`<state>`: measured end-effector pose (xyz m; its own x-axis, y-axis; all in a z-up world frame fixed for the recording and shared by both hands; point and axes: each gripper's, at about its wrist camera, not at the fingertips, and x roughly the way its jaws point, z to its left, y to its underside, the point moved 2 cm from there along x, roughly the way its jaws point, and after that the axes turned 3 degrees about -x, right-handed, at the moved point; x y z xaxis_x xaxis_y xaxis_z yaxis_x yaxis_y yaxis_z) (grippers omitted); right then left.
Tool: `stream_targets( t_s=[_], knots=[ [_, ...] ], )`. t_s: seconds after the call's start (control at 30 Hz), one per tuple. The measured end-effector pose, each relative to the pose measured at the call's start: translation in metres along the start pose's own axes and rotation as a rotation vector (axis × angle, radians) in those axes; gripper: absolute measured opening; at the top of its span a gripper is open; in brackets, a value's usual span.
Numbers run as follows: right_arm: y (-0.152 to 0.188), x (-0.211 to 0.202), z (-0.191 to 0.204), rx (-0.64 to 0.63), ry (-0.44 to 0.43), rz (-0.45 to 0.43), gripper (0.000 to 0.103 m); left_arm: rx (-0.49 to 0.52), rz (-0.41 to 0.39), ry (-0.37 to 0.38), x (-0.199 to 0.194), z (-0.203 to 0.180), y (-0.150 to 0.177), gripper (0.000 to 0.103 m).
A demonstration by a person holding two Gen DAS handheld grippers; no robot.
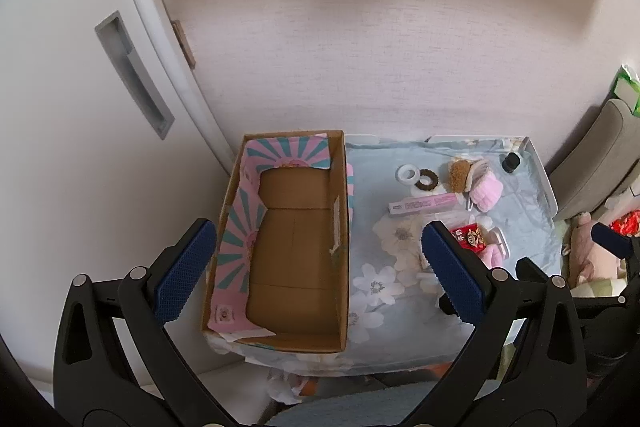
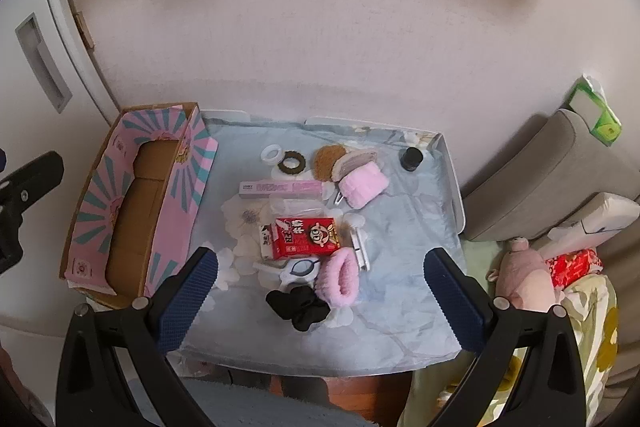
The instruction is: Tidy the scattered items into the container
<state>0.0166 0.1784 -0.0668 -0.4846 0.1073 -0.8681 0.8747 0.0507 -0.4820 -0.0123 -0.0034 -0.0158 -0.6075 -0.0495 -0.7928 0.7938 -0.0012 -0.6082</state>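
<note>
An empty cardboard box [image 1: 296,251] with pink and teal sunburst flaps stands at the table's left; it also shows in the right wrist view [image 2: 136,211]. Scattered right of it lie a red milk carton [image 2: 300,237], a long pink tube box [image 2: 280,188], two pink fluffy items [image 2: 340,277] [image 2: 362,185], a black cloth piece [image 2: 298,303], a white tape roll [image 2: 271,153], a dark ring [image 2: 290,163], a brown puff [image 2: 330,161] and a small black jar [image 2: 412,157]. My left gripper [image 1: 316,263] is open above the box. My right gripper [image 2: 320,291] is open above the items.
A floral blue cloth [image 2: 400,247] covers the small white table [image 2: 452,179], which stands against a pale wall. A white door [image 1: 80,107] is at the left. A grey cushion [image 2: 540,167], a pink plush toy [image 2: 520,279] and bedding lie at the right.
</note>
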Motion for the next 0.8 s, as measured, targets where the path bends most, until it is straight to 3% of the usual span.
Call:
stream_targets(
  t_s=[0.8],
  knots=[
    [0.002,-0.0036,0.0012,-0.012,-0.019,0.002,0.102,0.014,-0.033,-0.007,-0.0066,-0.007,0.0049,0.102]
  ],
)
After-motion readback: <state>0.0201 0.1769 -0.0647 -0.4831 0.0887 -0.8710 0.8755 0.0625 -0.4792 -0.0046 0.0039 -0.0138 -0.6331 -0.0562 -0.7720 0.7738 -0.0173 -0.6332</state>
